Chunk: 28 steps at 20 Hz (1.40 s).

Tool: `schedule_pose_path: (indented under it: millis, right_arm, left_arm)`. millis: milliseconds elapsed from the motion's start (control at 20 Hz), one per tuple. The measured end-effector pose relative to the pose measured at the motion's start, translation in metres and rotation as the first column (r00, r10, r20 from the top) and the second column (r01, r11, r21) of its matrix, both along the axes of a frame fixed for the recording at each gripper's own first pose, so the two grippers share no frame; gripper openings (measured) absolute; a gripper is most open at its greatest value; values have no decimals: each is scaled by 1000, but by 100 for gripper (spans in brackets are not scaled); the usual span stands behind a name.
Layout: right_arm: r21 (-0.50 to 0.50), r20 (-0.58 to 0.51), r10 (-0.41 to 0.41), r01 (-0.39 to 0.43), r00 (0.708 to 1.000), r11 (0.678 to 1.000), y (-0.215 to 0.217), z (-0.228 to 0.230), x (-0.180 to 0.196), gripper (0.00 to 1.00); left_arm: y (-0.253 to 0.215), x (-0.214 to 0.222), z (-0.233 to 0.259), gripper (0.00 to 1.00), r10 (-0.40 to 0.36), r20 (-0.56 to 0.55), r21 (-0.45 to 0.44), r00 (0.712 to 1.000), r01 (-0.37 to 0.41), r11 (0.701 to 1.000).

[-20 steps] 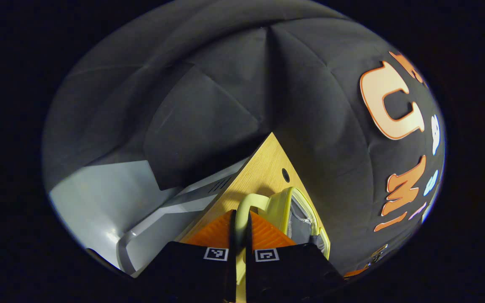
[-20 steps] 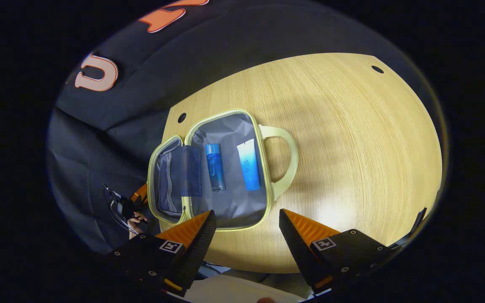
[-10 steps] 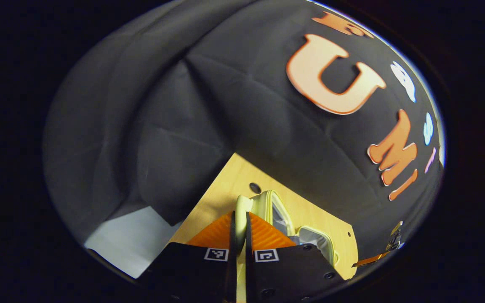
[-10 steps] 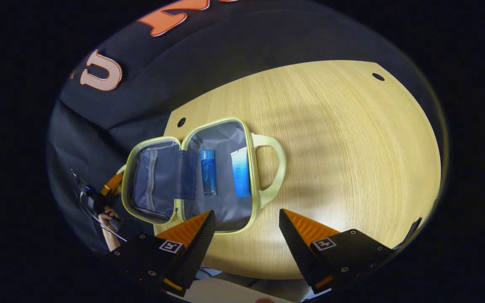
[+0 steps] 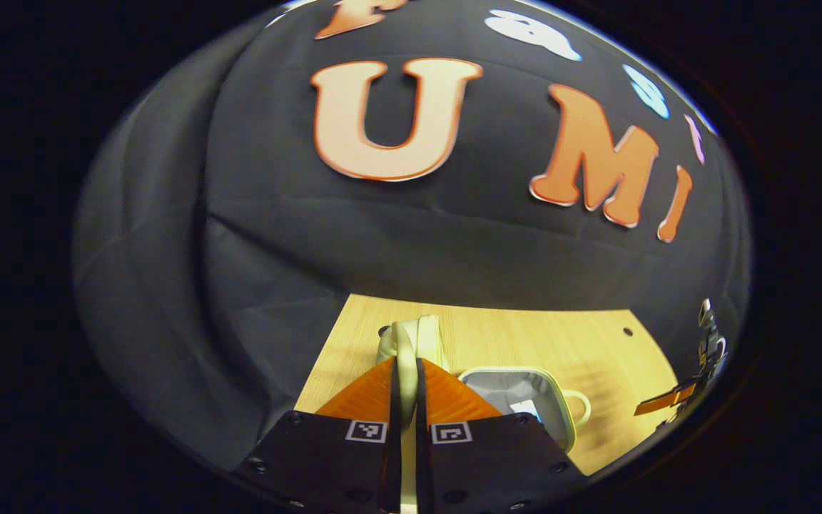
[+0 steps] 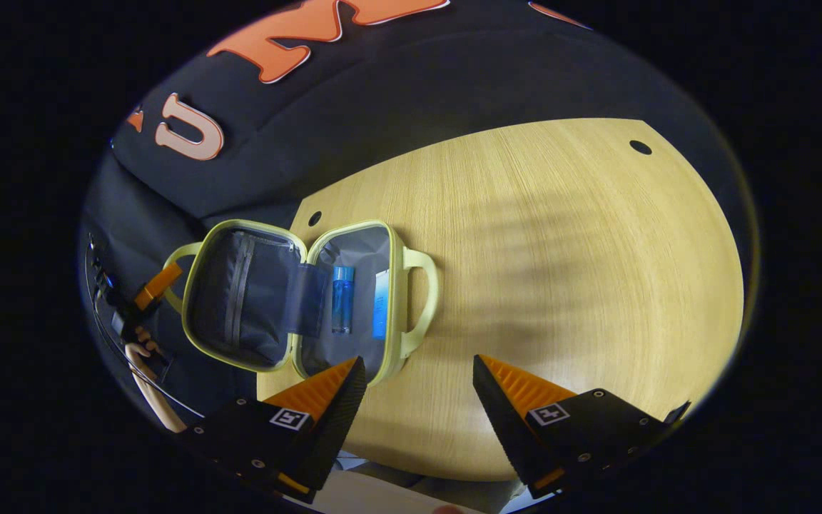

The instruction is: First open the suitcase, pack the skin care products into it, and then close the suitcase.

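A pale yellow suitcase (image 6: 240, 303) with a grey lining lies open at the left end of the wooden table (image 6: 561, 285). Its lid half (image 6: 236, 300) is raised, tilted up toward the base. In the base (image 6: 354, 343) lie a blue bottle (image 6: 342, 300) and a blue-and-white tube (image 6: 380, 303). My left gripper (image 5: 405, 368) is shut on the lid's handle (image 5: 411, 339); it also appears far left in the right gripper view (image 6: 150, 285), with a hand behind it. My right gripper (image 6: 418, 371) hangs open above the table's near edge, with nothing between its fingers. The base (image 5: 518, 392) lies right of my left gripper.
Two small dark holes (image 6: 641, 148) (image 6: 315, 217) sit near the table's far corners. Bare wood stretches right of the suitcase. The black cloth wall (image 6: 382, 107) rises behind the table. The right gripper (image 5: 675, 392) shows at the far right of the left gripper view.
My left gripper has swung the lid up by its handle, turning toward the table's middle. The lid has risen toward the base. My right gripper has drawn back a little.
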State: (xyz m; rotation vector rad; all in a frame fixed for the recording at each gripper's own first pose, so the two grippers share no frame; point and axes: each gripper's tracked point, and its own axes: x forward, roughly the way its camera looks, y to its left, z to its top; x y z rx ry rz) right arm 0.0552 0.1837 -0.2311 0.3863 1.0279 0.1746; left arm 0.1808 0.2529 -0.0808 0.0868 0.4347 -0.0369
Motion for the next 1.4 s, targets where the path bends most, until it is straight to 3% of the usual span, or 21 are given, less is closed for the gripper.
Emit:
schedule_pose_path:
  millis: [250,450,650,750,950,1250,1400]
  right_arm:
    - [16,26,4,-4,1000,1000,-47,3,-14,96]
    - [18,38,-22,22,999,1000,-95,7,-39,96]
    - [19,41,-75,74,996,997,-140,1,-53,96]
    - [16,42,-101,100,994,995,-157,-1,-59,96]
    - [11,34,-142,142,989,990,-184,-8,-68,96]
    - [2,14,-175,175,985,985,-200,-21,-79,96]
    - [-3,2,-176,176,984,984,-202,-25,-85,96]
  left_arm:
    - [-97,-9,-2,8,-48,-20,224,999,52,973]
    - [-166,-7,-21,8,-90,-45,379,995,100,920]
    - [-231,-2,-57,8,-145,-106,462,984,178,869]
    - [-259,2,-83,8,-171,-145,480,975,220,849]
    - [-293,15,-128,6,-221,-243,451,945,311,837]
    - [-286,15,-206,7,-190,-408,356,893,348,867]
    - [-287,14,-205,7,-161,-414,413,896,343,844]
